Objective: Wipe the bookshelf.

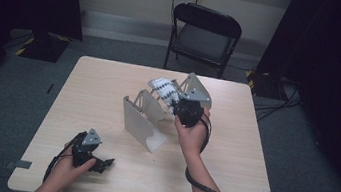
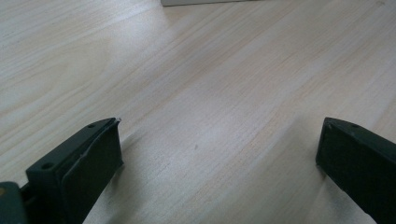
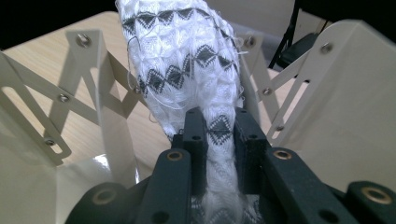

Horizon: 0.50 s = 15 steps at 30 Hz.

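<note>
Counts: two grippers, one white rack, one rolled cloth, one desk (image 1: 110, 82), one folding chair (image 1: 204, 30).

Left gripper (image 1: 104, 162): held in the person's left hand (image 1: 70, 167) at the near left of the desk, resting low on the wood, pointing right. In the left gripper view its two black jaws stand wide apart with only bare desk (image 2: 210, 93) between them; they grip nothing. A pale edge, probably the rack's foot, is cut off at the top of that view.

Rack (image 1: 142, 117): mid-desk, an expanding white stand with flat end panels joined by crossed riveted slats. Panels stand upright, spread apart. In the right gripper view the rack (image 3: 336, 93) opens to both sides of the cloth.

Cloth (image 1: 164, 90): white knit with dark diamond bands, rolled into a tube. It sits up at the rack's top between the panels; whether it rests on the slats or hangs free from the jaws cannot be told.

Right gripper (image 1: 177, 108): held in the right hand (image 1: 192, 132), raised over the rack's far end. In the right gripper view the right gripper's (image 3: 219, 135) jaws are clamped on the near end of the cloth (image 3: 182, 60), pads pressing it on both sides. The cloth's lower end is hidden behind the gripper body.

Chair stands beyond the desk's far edge, on the floor.
</note>
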Available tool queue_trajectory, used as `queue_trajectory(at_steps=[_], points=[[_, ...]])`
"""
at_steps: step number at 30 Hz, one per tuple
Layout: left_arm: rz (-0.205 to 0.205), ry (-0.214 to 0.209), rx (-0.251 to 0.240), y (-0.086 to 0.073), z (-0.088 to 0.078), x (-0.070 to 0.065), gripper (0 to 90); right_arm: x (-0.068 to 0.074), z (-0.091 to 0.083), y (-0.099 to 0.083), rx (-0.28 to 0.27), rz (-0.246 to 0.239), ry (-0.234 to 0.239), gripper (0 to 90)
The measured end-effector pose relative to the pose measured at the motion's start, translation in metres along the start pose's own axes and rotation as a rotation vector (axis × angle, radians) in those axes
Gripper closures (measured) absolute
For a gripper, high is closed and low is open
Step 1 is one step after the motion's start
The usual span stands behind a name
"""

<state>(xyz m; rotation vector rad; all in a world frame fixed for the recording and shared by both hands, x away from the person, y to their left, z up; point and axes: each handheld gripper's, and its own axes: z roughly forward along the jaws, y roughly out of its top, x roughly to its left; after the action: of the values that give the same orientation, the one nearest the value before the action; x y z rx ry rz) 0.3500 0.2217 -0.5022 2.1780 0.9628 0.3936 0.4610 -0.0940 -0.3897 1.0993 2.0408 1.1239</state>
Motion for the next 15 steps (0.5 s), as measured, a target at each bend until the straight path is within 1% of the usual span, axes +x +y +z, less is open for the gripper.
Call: queue_trajectory(at_steps=[2,4,6,8,10,15], points=[[0.000,0.000,0.000,0.000,0.000,0.000,0.0,0.001,0.009,-0.005,0.032,-0.007,0.000,77.8],[0.001,0.000,0.000,0.000,0.000,0.000,0.0,0.004,0.019,-0.014,0.062,-0.007,0.013,77.8],[0.000,0.000,0.000,0.000,0.000,0.000,0.0,0.006,0.026,-0.022,0.092,-0.016,0.014,77.8],[0.001,0.000,0.000,0.000,0.000,0.000,0.0,0.006,0.031,-0.028,0.117,-0.017,0.012,77.7],[0.001,0.000,0.000,0.000,0.000,0.000,0.0,0.006,0.035,-0.035,0.138,-0.015,0.021,77.7],[0.001,0.000,0.000,0.000,0.000,0.000,0.0,0.005,0.041,-0.051,0.187,-0.020,0.025,77.7]])
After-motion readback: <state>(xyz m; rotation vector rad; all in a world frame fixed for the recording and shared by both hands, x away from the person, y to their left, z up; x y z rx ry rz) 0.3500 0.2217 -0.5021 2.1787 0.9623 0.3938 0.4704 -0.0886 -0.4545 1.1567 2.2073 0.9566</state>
